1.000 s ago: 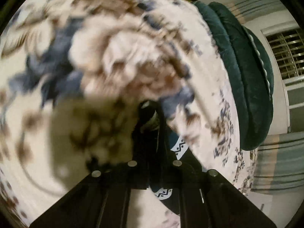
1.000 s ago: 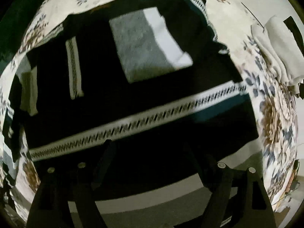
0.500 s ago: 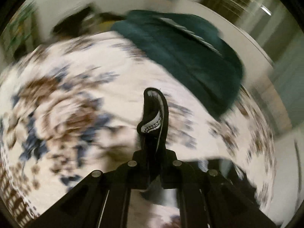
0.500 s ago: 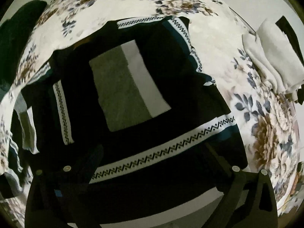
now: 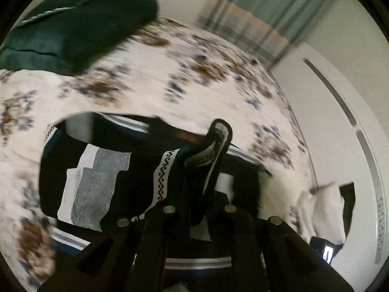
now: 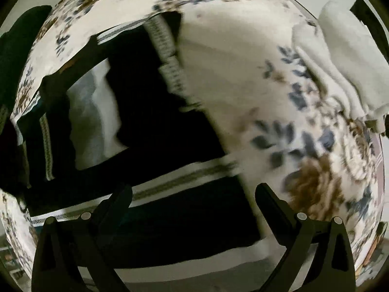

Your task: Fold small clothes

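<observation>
A floral bedsheet (image 6: 279, 77) carries a black garment (image 6: 158, 121) spread flat, with a white cloth pile (image 6: 345, 56) lying apart at the edge. The left gripper (image 5: 201, 170) pinches a lifted fold of the garment; the right gripper (image 6: 194, 194) hangs spread wide above it, grasping nothing.

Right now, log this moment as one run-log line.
left hand-held gripper: shut on dark patterned garment hem | right hand-held gripper: open above garment | surface: floral bedspread | white folded cloth aside
</observation>
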Demonstrator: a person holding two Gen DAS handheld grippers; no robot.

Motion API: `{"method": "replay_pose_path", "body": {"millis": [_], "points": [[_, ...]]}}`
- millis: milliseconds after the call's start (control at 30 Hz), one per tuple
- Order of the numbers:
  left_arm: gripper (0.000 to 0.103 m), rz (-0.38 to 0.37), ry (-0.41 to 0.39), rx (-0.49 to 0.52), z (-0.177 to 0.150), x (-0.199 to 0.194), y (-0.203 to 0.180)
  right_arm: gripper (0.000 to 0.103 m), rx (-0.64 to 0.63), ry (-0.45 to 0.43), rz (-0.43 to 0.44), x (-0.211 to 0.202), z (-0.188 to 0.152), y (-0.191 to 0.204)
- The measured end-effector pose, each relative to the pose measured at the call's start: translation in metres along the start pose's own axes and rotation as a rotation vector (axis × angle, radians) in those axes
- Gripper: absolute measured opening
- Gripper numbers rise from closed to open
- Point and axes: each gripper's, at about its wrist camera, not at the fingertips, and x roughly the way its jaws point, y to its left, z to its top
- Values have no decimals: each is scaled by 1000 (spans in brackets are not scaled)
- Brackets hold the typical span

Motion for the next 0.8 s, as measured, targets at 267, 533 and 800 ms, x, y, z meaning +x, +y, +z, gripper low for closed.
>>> {"method": "replay_pose_path", "body": {"millis": [267,533,800], "points": [[98,186,-131,60,-7,-31,16,102,37,-13,270,-24,46,-33],[98,541,-128,-51,-28,-76,141,102,-73,76,442,22,87,59],[98,667,-80,-176,-44,-85,208,7,-209,-27,374,34,76,110]]}}
